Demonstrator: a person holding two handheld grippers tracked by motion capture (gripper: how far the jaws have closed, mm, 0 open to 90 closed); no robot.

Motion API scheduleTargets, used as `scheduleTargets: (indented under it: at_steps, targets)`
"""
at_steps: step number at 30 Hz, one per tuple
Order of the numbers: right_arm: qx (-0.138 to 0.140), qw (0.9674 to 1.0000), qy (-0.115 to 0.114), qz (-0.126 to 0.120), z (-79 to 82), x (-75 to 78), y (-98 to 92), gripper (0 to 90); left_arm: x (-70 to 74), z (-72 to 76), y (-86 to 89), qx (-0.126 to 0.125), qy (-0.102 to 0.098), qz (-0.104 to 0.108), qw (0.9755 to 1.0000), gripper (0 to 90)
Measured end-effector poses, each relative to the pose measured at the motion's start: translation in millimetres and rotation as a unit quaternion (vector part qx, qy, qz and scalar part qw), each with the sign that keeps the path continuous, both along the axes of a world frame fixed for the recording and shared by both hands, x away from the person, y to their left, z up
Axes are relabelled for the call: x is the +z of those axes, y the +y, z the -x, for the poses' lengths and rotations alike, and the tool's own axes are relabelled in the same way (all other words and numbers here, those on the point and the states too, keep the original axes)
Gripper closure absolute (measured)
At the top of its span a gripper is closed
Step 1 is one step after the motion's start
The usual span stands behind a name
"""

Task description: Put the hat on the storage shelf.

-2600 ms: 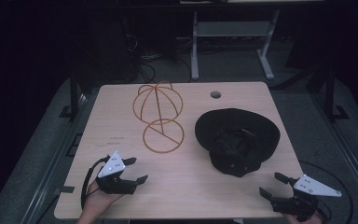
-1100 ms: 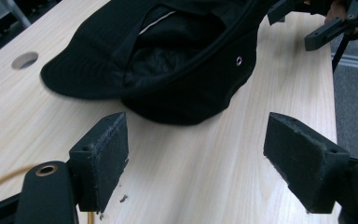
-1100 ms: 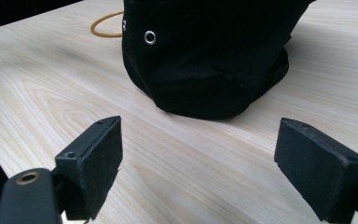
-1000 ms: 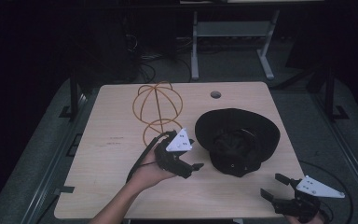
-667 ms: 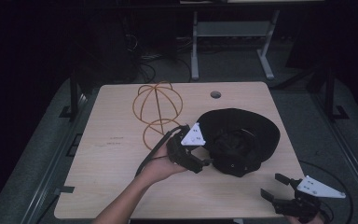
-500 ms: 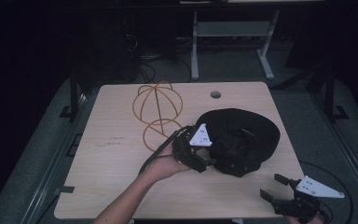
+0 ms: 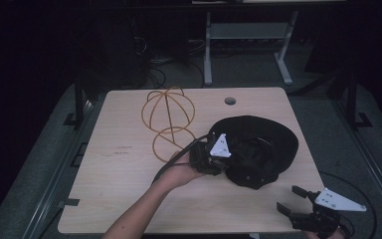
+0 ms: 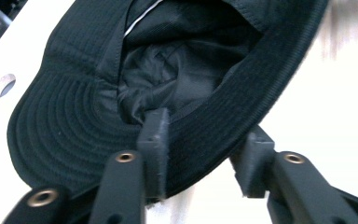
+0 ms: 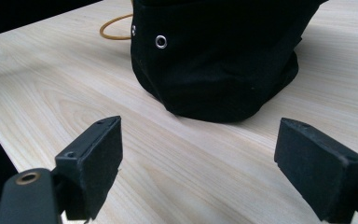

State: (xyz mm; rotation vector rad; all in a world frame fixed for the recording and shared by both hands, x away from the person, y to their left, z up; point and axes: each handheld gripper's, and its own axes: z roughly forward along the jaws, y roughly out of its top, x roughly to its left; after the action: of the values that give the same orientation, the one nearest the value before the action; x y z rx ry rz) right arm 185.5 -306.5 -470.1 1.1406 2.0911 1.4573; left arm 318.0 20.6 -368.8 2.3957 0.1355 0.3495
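Hat: one black bucket hat (image 7: 258, 149) is lying crown-down, opening up, toward the counter's (image 7: 129, 199) right edge.
Handling: it is looking soft, light and floppy; the stitched brim seems the firmest place to pinch.
Left tongs (image 8: 200, 154): jaws are sitting astride the brim's near edge, one inside, one outside, seemingly not yet fully closed.
Right tongs (image 9: 200, 163): spread wide, holding nothing, at the near right corner.
Wire stand (image 7: 168, 119): one, toward the far edge.
Tongs count: two.
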Motion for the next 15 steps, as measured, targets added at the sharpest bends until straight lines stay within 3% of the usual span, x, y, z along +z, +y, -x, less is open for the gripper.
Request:
scheduleTargets:
  at_steps: [8,14,15]
  targets:
    - [-0.003,1.0,-0.001,0.0,1.0,0.4,0.5,14.7,2.9,6.9,-3.0,-0.02,0.003,0.005,0.9998,76.2]
    - [-0.003,1.0,-0.004,0.003,0.9,1.2,3.6,14.7,3.8,15.0,-11.0,-0.032,0.019,0.037,0.9986,83.4]
    - [-0.004,1.0,-0.005,0.003,1.2,1.7,3.8,14.7,4.1,16.8,-13.6,-0.033,0.028,0.053,0.9977,84.1]
